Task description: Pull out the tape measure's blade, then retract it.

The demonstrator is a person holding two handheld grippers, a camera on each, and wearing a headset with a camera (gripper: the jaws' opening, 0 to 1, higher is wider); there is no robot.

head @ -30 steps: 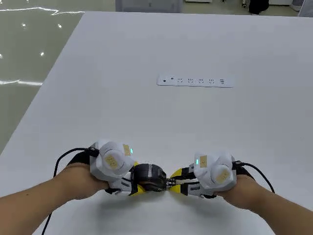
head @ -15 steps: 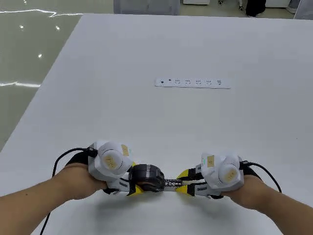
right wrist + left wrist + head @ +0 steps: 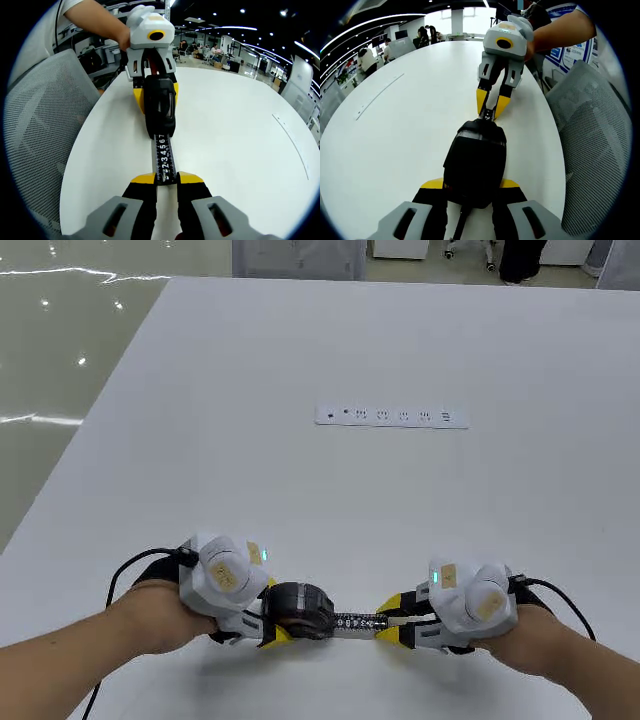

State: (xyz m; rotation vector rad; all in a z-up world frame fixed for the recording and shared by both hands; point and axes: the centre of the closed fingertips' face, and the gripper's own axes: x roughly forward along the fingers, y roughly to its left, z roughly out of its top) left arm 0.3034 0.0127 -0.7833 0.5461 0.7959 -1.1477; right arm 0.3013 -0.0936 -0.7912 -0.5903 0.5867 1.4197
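A black tape measure [image 3: 299,608] sits low over the white table [image 3: 330,500] near its front edge. My left gripper [image 3: 272,623] is shut on its case [image 3: 475,162]. A short length of numbered blade [image 3: 358,621] runs out to the right. My right gripper [image 3: 390,623] is shut on the blade's end [image 3: 165,172], its yellow fingertips [image 3: 144,178] pinching it from both sides. In the right gripper view the case [image 3: 160,106] lies ahead with the left gripper behind it. In the left gripper view the right gripper [image 3: 490,111] faces me just beyond the case.
A white power strip [image 3: 391,417] lies flat across the table's middle. A grey mesh chair back [image 3: 592,145] stands close to the table's near edge. The table's left edge drops to a glossy floor [image 3: 50,360].
My right gripper has moved right, away from the case, drawing out a short stretch of blade. The left gripper and case have stayed put.
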